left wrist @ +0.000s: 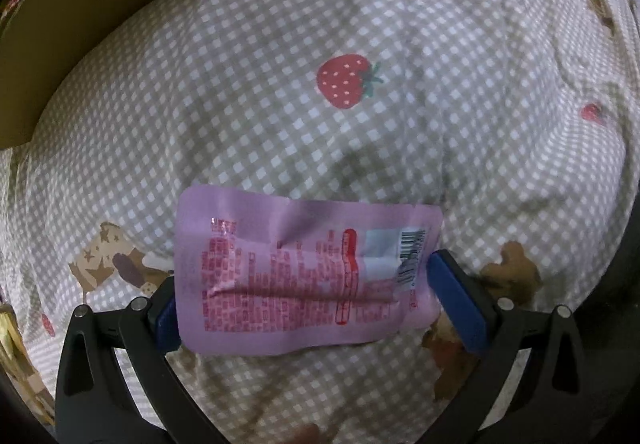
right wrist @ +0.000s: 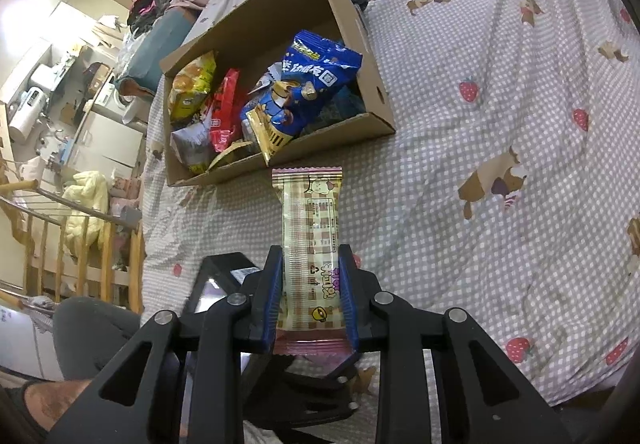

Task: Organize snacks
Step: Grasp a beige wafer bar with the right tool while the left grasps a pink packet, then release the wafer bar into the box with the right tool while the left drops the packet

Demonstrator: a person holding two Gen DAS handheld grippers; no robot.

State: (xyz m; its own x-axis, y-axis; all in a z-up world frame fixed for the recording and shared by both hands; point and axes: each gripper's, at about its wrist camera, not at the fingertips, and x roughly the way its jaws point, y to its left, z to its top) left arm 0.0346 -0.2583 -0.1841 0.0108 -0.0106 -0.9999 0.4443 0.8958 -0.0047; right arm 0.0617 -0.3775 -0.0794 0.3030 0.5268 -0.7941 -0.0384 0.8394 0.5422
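Over a checked strawberry-print bedsheet (left wrist: 360, 24), the left hand-held gripper (left wrist: 300, 292) clamps a pink foil snack pouch (left wrist: 304, 272); the right hand-held gripper (right wrist: 310, 296) grips a cream plaid-wrapped snack bar (right wrist: 310, 228) near a brown cardboard box (right wrist: 360, 28) of snacks.

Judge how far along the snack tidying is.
Done: several packets already fill the cardboard box. In hand: the left gripper holds a pink pouch, the right gripper a checked wafer bar. Left: both go into the box.
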